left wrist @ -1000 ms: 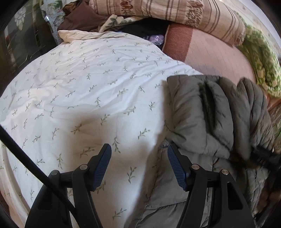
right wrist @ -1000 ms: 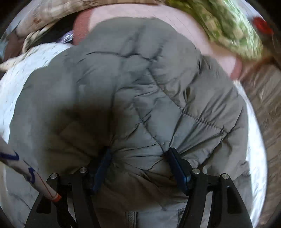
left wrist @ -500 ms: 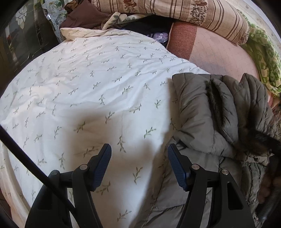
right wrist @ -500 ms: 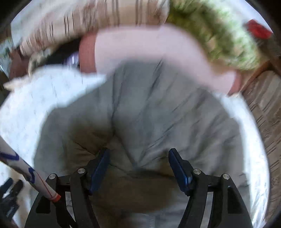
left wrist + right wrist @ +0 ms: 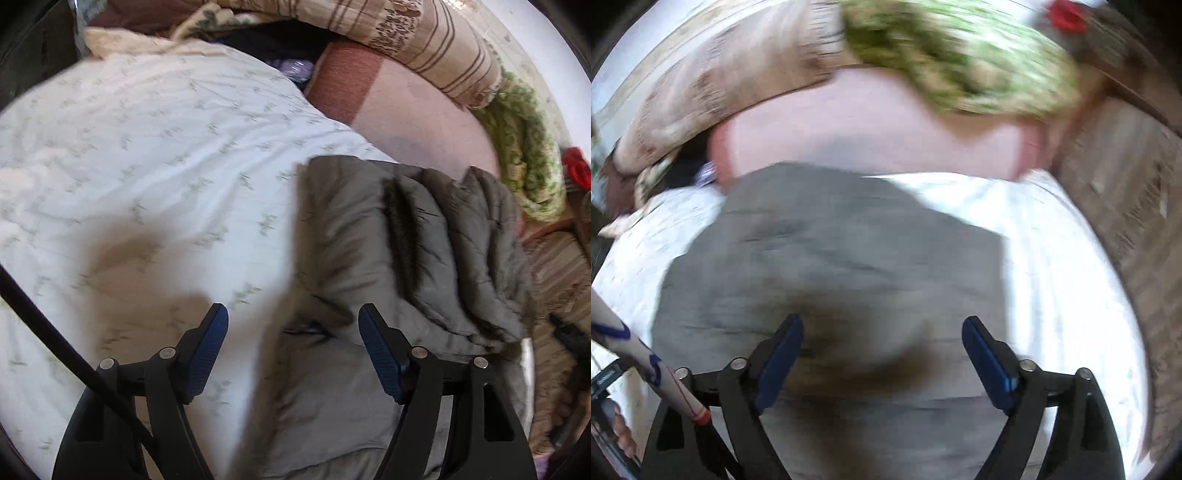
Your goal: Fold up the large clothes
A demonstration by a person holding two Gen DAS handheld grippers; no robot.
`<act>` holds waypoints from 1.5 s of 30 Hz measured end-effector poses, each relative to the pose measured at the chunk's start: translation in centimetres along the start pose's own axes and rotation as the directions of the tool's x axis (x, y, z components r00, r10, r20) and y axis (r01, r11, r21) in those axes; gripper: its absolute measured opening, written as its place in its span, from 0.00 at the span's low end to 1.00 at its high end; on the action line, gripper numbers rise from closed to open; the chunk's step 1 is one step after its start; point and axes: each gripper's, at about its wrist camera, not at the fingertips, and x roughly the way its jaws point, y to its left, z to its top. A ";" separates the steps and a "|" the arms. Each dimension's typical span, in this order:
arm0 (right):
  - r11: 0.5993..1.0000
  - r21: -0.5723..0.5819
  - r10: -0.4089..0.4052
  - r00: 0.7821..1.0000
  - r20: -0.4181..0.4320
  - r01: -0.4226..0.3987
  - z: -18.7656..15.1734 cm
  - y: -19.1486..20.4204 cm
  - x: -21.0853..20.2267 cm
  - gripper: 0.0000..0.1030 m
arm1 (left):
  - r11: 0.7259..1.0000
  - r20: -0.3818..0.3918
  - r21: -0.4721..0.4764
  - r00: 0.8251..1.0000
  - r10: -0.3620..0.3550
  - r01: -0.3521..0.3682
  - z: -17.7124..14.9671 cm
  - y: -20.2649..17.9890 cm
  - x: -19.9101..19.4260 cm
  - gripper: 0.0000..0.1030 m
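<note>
A grey quilted puffer jacket (image 5: 406, 258) lies folded over itself on a white bedspread with green sprigs (image 5: 147, 147). A dark fur trim strip (image 5: 400, 229) runs along its upper layer. My left gripper (image 5: 293, 325) is open and empty, hovering above the jacket's left edge where it meets the bedspread. In the right wrist view the jacket (image 5: 831, 258) fills the middle, blurred by motion. My right gripper (image 5: 882, 336) is open and empty above the jacket.
A pink blanket (image 5: 413, 107) lies beyond the jacket. A striped beige pillow (image 5: 424, 40) and a green patterned cushion (image 5: 528, 147) sit at the back. A red object (image 5: 576, 170) is far right. Wooden floor (image 5: 1126, 221) shows at the bed's right side.
My right gripper has let go of the jacket and drawn back from it, jaws wider apart. My left gripper has shifted right, toward the jacket's edge, still open.
</note>
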 end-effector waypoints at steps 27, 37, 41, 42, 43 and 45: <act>0.826 0.299 0.505 0.863 -0.014 -0.478 4.5 -5.8 9.5 0.40 | 0.990 -0.089 0.047 0.987 -0.132 0.136 11.0 -3.8 6.5 0.22; 0.881 0.369 0.363 0.924 -0.123 -0.297 2.0 -6.7 12.2 0.75 | 0.997 -0.110 -0.012 0.991 -0.079 0.078 8.9 -1.2 5.0 0.51; 0.919 0.264 0.344 0.923 -0.172 -0.294 -0.9 -8.1 8.2 0.76 | 0.997 -0.093 0.032 0.993 -0.070 0.074 5.0 0.1 0.6 0.60; 0.922 0.252 0.344 0.919 -0.193 -0.293 -1.9 -8.7 7.4 0.78 | 0.997 -0.095 0.037 0.994 -0.062 0.066 4.3 0.5 0.2 0.60; 0.920 0.248 0.356 0.912 -0.205 -0.303 -3.0 -9.4 6.7 0.78 | 0.998 -0.105 0.049 0.993 -0.045 0.050 2.7 1.1 -0.2 0.60; 0.917 0.237 0.372 0.901 -0.222 -0.321 -5.9 -10.7 5.0 0.78 | 0.998 -0.131 0.059 0.991 -0.028 0.036 0.2 1.8 -0.5 0.60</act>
